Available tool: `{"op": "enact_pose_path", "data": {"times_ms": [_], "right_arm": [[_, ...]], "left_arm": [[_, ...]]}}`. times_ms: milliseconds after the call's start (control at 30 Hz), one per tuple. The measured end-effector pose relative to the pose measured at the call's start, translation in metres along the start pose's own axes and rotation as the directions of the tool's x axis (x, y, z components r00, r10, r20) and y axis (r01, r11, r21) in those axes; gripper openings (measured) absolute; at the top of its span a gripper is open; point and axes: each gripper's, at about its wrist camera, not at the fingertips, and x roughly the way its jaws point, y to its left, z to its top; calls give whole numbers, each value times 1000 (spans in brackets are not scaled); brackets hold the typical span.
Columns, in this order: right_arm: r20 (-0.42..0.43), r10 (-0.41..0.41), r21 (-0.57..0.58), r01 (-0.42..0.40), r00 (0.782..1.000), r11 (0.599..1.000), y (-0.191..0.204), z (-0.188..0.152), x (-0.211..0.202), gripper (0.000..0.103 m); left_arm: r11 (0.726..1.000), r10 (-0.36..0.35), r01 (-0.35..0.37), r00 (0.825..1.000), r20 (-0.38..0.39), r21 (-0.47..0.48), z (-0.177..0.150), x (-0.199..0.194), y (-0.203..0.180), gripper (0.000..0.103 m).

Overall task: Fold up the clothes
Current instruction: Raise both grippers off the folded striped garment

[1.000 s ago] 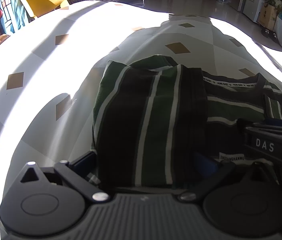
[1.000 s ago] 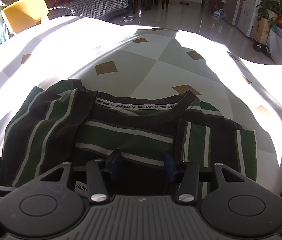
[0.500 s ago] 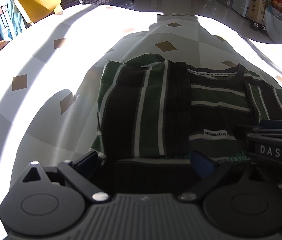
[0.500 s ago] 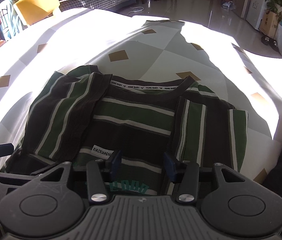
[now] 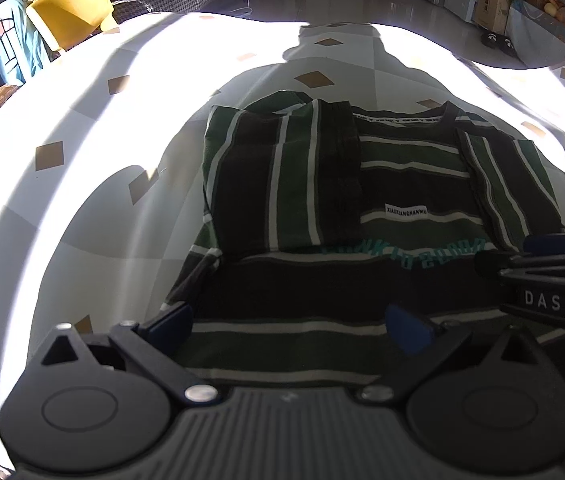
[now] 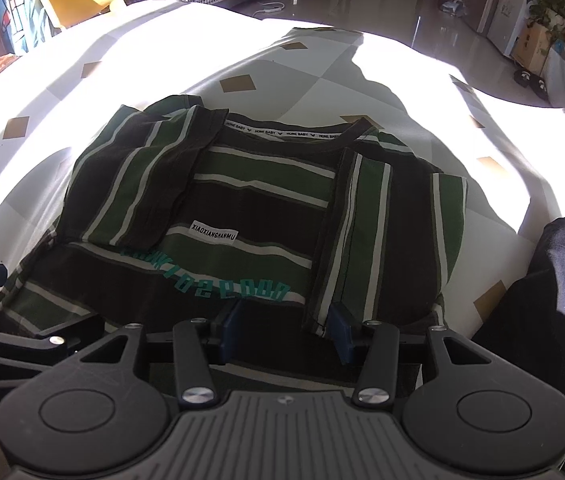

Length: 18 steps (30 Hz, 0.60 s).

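Note:
A green, black and white striped T-shirt point(image 5: 382, 184) lies flat on the table with both sleeves folded inward; it also shows in the right wrist view point(image 6: 258, 208). My left gripper point(image 5: 294, 324) is open wide above the shirt's near hem on the left. My right gripper point(image 6: 286, 330) is open more narrowly above the hem on the right, near the folded right sleeve point(image 6: 378, 236). Neither holds cloth. The right gripper's body point(image 5: 550, 284) shows at the edge of the left wrist view.
The table point(image 5: 82, 128) has a white cloth with tan diamonds, half in bright sun. A dark garment point(image 6: 542, 312) lies at the right edge. A yellow chair point(image 5: 70, 12) stands beyond the far left corner. A sofa, fridge and plants stand behind.
Both grippers have drawn back toward the shirt's near hem, so more of the shirt's front and its printed text is in view. The shirt has not moved.

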Motion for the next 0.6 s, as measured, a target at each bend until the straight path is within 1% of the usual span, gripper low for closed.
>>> {"op": "enact_pose_path", "data": {"times_ms": [133, 333, 600], "right_arm": [[-18, 7, 13, -6, 1000, 1000, 4, -14, -8, 46], [-23, 2, 29, -1, 1000, 1000, 8, -30, -17, 46], [-40, 1, 65, 2, 999, 998, 12, -42, -22, 46]], "left_arm": [[1000, -3, 3, 1000, -12, 18, -10, -5, -3, 103], [1000, -2, 2, 1000, -20, 31, -23, -13, -6, 103], [999, 4, -3, 1000, -21, 36, -36, -19, -4, 103]]}}
